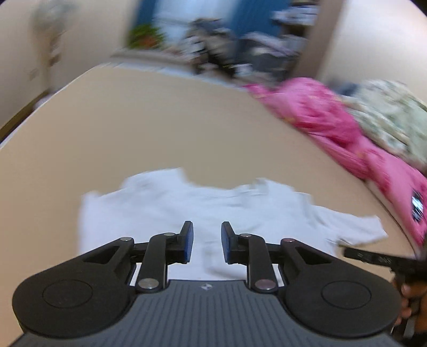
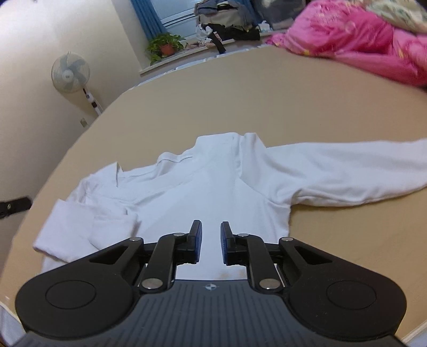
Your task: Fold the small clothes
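Observation:
A small white long-sleeved shirt (image 1: 200,202) lies flat on the beige surface (image 1: 160,128). In the right wrist view the shirt (image 2: 202,181) has one sleeve (image 2: 347,170) stretched out to the right, and the other sleeve (image 2: 88,227) is folded in over the body at the left. My left gripper (image 1: 206,235) hovers over the shirt's near part, open, with nothing between its blue pads. My right gripper (image 2: 210,236) hangs over the shirt's near hem, its jaws a little apart and empty. The left wrist view is blurred.
A pink quilt (image 2: 360,37) and a patterned blanket (image 1: 392,117) are heaped along the far right edge. A standing fan (image 2: 70,72), a potted plant (image 2: 165,46) and piled clothes (image 2: 226,24) stand beyond the surface. A hand (image 1: 411,296) holding a black tool shows at the right.

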The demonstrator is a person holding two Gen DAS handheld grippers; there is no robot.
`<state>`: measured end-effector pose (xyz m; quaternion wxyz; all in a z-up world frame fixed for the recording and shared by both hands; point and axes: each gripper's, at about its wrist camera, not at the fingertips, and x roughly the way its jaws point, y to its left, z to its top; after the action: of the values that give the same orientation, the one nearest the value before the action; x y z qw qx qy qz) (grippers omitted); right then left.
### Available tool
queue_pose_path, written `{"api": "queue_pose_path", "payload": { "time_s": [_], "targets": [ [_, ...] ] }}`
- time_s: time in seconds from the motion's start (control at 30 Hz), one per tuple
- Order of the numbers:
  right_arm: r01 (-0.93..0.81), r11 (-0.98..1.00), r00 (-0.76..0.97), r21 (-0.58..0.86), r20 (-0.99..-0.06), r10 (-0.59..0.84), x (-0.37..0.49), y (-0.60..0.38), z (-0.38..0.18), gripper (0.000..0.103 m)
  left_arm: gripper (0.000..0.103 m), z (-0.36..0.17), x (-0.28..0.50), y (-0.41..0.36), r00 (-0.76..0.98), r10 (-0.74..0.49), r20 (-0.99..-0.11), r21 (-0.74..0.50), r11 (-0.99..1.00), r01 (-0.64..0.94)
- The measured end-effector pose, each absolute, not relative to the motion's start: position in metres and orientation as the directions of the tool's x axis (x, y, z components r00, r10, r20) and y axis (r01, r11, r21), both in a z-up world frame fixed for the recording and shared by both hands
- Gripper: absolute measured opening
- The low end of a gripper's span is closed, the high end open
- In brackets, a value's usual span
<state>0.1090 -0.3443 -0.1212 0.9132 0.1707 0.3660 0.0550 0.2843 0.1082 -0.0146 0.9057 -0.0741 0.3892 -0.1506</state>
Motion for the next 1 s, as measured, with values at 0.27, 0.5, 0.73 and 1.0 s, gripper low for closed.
{"api": "queue_pose_path", "payload": {
  "time_s": [0.27, 0.5, 0.73, 1.0],
  "targets": [
    [-0.110, 0.869, 0.672, 0.483, -0.608, 0.424, 0.126, -0.302, -0.129, 0.018, 0.031, -0.032, 0.272, 0.174, 0.666, -0.071, -0.743, -0.126, 0.991, -0.035],
    [-0.250, 0.888, 0.606, 0.386, -0.653, 0.454, 0.149, -0.238, -0.147, 0.039, 0.033, -0.025, 0.291, 0.191, 0.716, -0.018, -0.698, -0.127, 0.987, -0.099],
    [-0.233, 0.877, 0.574, 0.419, -0.669, 0.472, 0.182, -0.219, -0.165, 0.036, 0.033, -0.031, 0.300, 0.194, 0.706, -0.002, -0.708, -0.113, 0.987, -0.110],
    [-0.151, 0.870, 0.841, 0.469, -0.401, 0.363, 0.163, -0.255, -0.112, 0.001, 0.033, -0.033, 0.309, 0.195, 0.724, -0.020, -0.689, -0.160, 0.979, -0.125]
  ]
}}
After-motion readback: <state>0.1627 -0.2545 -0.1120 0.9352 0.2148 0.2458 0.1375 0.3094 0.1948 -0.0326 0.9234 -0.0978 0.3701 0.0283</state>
